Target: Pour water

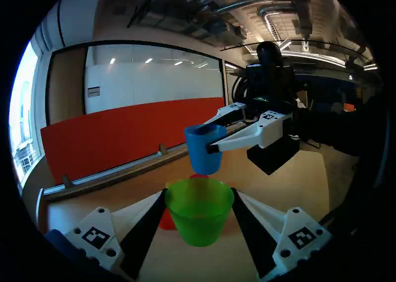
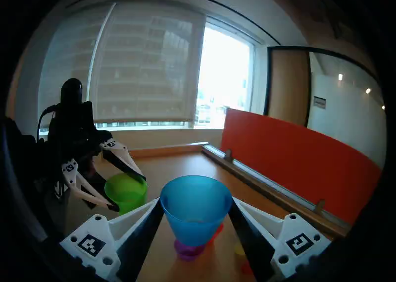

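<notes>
Two cups are gripped: at bottom centre of the left gripper view, the left gripper (image 1: 198, 197) presses its fingers on both sides of the green cup (image 1: 199, 223). Beyond it at mid-frame, the right gripper (image 1: 206, 139) pinches the blue cup (image 1: 203, 159), upright, just above the green rim.

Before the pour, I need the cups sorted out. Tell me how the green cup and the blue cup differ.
Colour: the green cup is green, the blue cup blue. Holder: the left claw grips the green cup, the right claw the blue cup. Both are upright, translucent, tapered tumblers, pinched by their sides.
</notes>
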Demonstrator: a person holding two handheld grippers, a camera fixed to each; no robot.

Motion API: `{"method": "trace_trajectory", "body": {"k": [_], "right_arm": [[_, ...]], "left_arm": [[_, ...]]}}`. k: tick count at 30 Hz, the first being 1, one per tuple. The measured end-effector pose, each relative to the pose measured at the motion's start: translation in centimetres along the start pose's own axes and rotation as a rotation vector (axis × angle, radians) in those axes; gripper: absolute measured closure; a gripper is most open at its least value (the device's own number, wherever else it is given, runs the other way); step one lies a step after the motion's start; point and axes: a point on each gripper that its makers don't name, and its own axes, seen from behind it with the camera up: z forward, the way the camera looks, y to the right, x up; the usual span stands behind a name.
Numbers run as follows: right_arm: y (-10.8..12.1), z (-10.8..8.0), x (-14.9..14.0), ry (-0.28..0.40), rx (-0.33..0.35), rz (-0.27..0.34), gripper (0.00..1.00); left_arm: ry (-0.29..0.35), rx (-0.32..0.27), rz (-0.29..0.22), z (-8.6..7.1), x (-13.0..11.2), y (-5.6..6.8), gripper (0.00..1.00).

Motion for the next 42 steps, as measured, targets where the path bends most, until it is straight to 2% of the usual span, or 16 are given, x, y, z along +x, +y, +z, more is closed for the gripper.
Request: {"method": "trace_trajectory", "body": {"k": [30,42], "right_arm": [[-1.2,-2.9,-7.3,-0.110,0.016,0.037,0.09],[-1.8,-3.7,-10.4,-0.164,0.024,0.029,0.09]], "left_arm": [[-0.121,-0.019,0.013,0.3,-5.2,1.3,0.10],[-0.171,-0.033,0.020,0.6,-7.5,2.1,0.10]]}}
